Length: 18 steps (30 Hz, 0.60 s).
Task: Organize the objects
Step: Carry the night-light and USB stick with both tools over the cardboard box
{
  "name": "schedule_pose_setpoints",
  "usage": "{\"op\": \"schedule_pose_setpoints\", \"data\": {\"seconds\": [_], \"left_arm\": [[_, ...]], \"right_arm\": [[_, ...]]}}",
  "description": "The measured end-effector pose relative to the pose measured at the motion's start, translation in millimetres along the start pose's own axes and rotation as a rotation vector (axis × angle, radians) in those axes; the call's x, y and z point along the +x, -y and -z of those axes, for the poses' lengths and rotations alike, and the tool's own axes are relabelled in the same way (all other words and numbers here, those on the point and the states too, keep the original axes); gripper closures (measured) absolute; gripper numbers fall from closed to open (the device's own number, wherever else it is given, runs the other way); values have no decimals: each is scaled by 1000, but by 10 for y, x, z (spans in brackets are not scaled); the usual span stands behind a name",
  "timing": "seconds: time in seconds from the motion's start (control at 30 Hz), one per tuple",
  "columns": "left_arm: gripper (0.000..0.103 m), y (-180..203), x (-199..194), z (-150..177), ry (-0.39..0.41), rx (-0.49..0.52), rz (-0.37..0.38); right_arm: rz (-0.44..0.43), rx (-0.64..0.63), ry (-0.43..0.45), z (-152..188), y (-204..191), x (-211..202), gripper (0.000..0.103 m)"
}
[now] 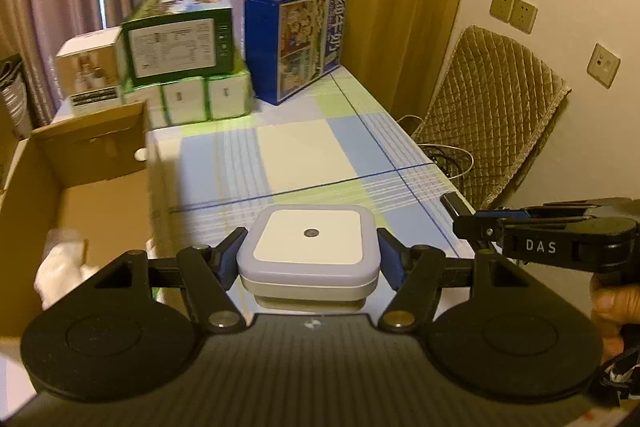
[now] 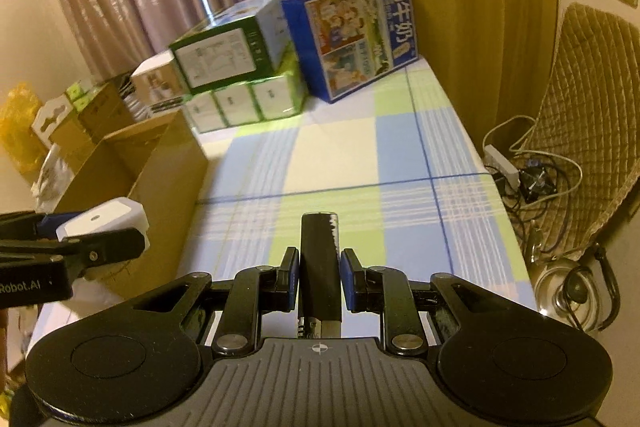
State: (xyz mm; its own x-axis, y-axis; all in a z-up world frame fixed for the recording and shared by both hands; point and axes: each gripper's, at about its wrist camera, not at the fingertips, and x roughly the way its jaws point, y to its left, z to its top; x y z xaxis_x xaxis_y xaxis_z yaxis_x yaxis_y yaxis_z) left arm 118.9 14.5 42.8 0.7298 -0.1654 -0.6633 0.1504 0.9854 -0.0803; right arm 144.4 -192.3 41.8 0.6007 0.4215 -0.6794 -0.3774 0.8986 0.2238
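White square night light [image 1: 308, 251], lavender-rimmed with a small sensor dot at its centre, clamped between the blue pads of the left gripper [image 1: 308, 259] and held above the near edge of the checked tablecloth [image 1: 304, 143], just right of an open cardboard box [image 1: 80, 195]. Black cylindrical battery [image 2: 320, 267], lengthwise along the fingers, pinched narrowly in the right gripper [image 2: 319, 281] over the same cloth. Stacked at the table's far end: green cartons [image 1: 180, 39] on shrink-wrapped packs [image 1: 200, 99], a blue milk carton case [image 1: 296, 43] beside them. Quilted chair [image 1: 492, 107] to the right, against the wall.
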Motion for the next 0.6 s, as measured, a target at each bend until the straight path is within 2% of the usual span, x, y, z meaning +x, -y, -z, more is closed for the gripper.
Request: {"op": "schedule_pose_setpoints", "data": {"seconds": [0.27,0.6], "left_arm": [[40,-176,-461,368,16,-30,-53],[40,-355,-808,698,4,-60,-103]], "right_arm": [[-7,-40,24,291,-375,-300,84],[-54,-82,25,518,-759,-456,84]]}}
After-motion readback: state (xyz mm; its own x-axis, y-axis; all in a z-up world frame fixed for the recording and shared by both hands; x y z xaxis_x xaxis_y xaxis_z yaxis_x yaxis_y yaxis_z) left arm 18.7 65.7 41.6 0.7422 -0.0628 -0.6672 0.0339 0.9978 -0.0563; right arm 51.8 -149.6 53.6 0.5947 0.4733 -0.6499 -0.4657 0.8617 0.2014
